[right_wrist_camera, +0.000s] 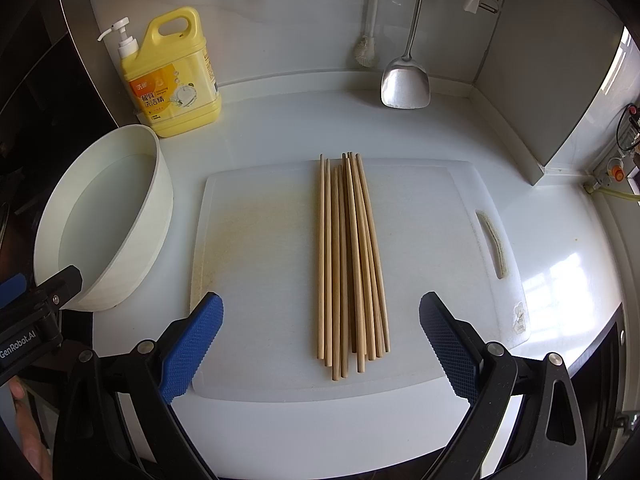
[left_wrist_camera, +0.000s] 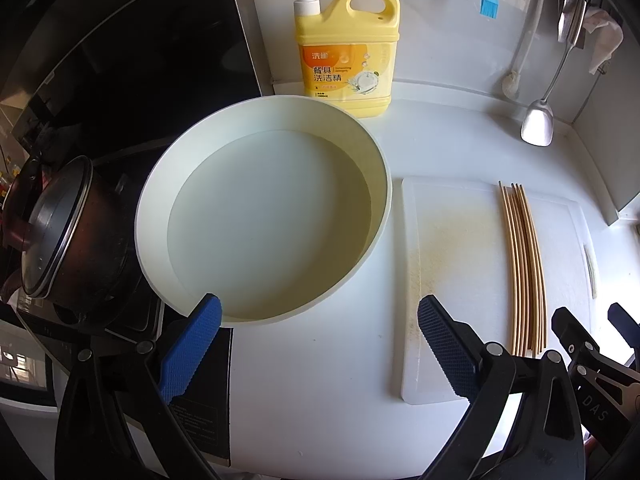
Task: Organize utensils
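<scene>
On the white cutting board (right_wrist_camera: 260,280), beside our water-filled basin (right_wrist_camera: 104,220), wooden chopsticks (right_wrist_camera: 348,260) lie bundled, long axes running straight away from us. Our right gripper (right_wrist_camera: 320,344) hovers nearer, spread wide and empty, straddling their near ends; our left gripper (left_wrist_camera: 320,344), equally wide and empty, faces the basin.

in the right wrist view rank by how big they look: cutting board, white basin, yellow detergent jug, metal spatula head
1. cutting board
2. white basin, though it sits nearer the edge, so fisheye distortion affects it
3. yellow detergent jug
4. metal spatula head
</scene>
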